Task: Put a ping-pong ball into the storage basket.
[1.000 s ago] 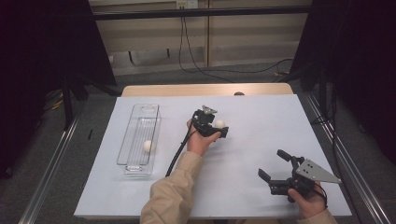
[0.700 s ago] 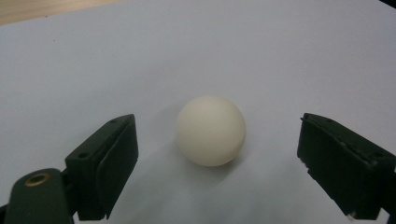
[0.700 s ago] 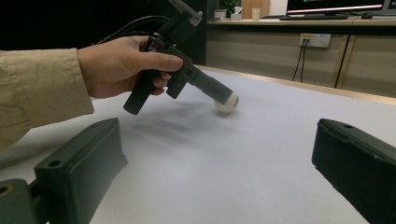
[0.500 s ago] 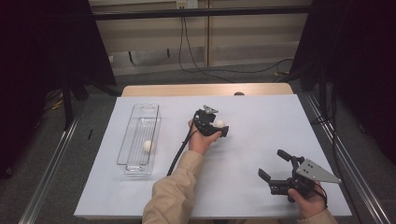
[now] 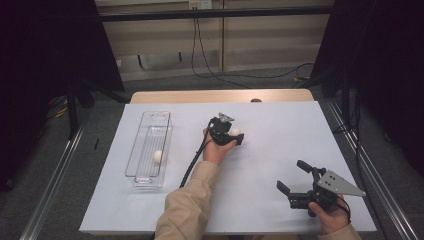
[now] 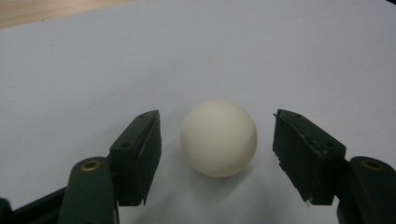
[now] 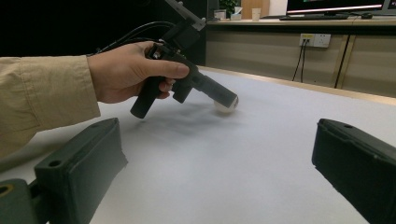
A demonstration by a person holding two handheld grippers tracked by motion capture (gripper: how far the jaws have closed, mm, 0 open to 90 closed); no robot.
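Your left gripper (image 5: 235,136) sits low over the middle of the white table sheet (image 5: 280,125), its jaws spread apart with a white ball (image 6: 219,138) resting on the sheet between them. In the left gripper view a gap shows on each side of the ball, a narrow one on the left and a wider one on the right, so neither jaw touches it. In the high view that ball (image 5: 235,132) peeks out just beside the gripper's black body, and in the right gripper view it (image 7: 225,107) lies under the tip of the gripper you hold in your left hand (image 7: 126,70).

Your right gripper (image 5: 291,179) hovers near the front right corner of the sheet, well apart from the ball, its jaws wide open and holding nothing.

To the left, a clear plastic bin (image 5: 150,131) lies lengthwise on the sheet, and a second white ball (image 5: 158,156) rests inside it, toward its near end.
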